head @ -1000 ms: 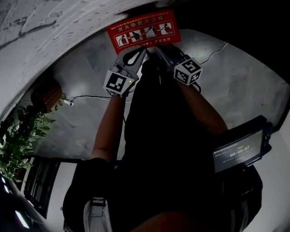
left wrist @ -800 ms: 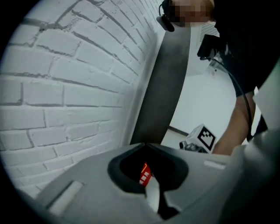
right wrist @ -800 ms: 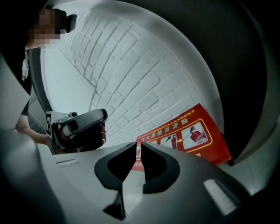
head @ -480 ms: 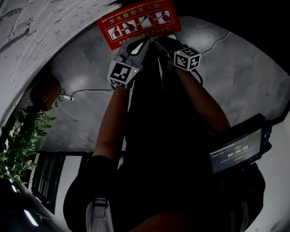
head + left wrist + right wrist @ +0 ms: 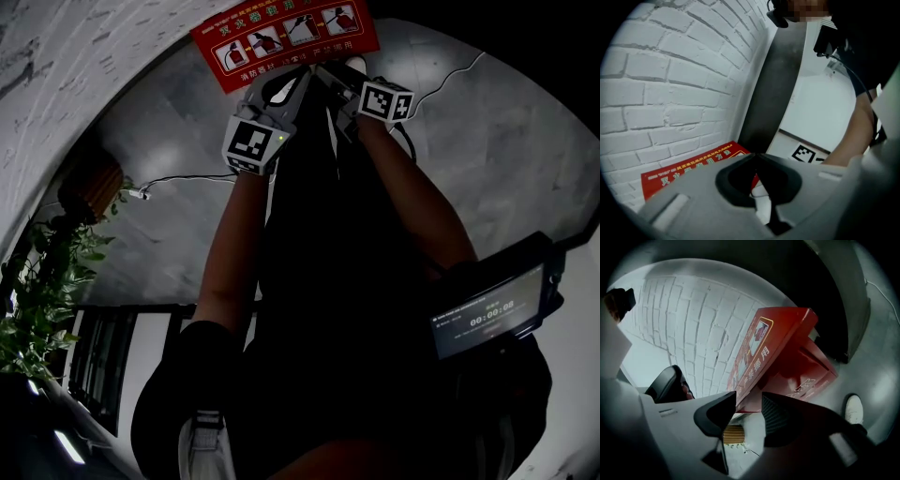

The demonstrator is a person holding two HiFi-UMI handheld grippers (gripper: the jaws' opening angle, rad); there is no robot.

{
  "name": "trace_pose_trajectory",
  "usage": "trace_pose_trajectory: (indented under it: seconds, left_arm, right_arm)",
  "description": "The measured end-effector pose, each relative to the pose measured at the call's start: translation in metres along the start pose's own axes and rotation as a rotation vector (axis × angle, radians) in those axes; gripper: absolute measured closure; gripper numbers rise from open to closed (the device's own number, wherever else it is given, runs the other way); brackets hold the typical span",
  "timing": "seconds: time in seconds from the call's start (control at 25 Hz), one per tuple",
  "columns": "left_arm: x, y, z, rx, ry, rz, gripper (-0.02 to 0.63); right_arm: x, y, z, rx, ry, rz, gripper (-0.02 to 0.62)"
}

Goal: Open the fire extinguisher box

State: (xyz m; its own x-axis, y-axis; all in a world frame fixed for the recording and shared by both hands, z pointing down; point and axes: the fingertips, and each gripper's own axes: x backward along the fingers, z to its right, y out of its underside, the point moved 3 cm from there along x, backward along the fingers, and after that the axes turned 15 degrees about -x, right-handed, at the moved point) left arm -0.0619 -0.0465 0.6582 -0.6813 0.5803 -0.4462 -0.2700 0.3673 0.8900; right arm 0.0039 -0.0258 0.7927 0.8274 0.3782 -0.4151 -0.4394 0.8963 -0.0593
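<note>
Now we are pointing both grippers at the red fire extinguisher box (image 5: 286, 37), which is sitting at the floor's (image 5: 169, 141) edge against the white brick wall (image 5: 670, 70). On our left gripper (image 5: 756, 154) the jaws are meeting tip to tip on nothing. On our right gripper (image 5: 749, 401) they have just been opening and are standing apart, clear of the box's corner.

Brick wall (image 5: 75, 56) behind fire extinguisher box (image 5: 281, 36), open floor (image 5: 506, 159) beside

Fire extinguisher box (image 5: 785, 341): smooth red painted metal (faintly glossy). Brick wall (image 5: 670, 70): rough, matt white paint. Floor (image 5: 169, 150): smooth, marbled grey stone.
</note>
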Motion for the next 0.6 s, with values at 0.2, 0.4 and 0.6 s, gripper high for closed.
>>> trace_pose_trajectory:
  seconds: [0.2, 0.4, 0.6]
  left_arm:
    - [0.004, 0.000, 0.004, 0.009, 0.011, -0.001, 0.605]
    - [0.006, 0.001, 0.006, 0.015, 0.013, -0.007, 0.604]
    - [0.009, -0.003, 0.009, 0.017, 0.021, -0.001, 0.606]
  right_arm:
    - [-0.004, -0.010, 0.005, -0.131, -0.024, 0.048, 0.433]
    - [-0.005, -0.012, 0.007, -0.135, 0.009, 0.060, 0.461]
    - [-0.004, -0.012, 0.005, -0.146, 0.020, 0.078, 0.476]
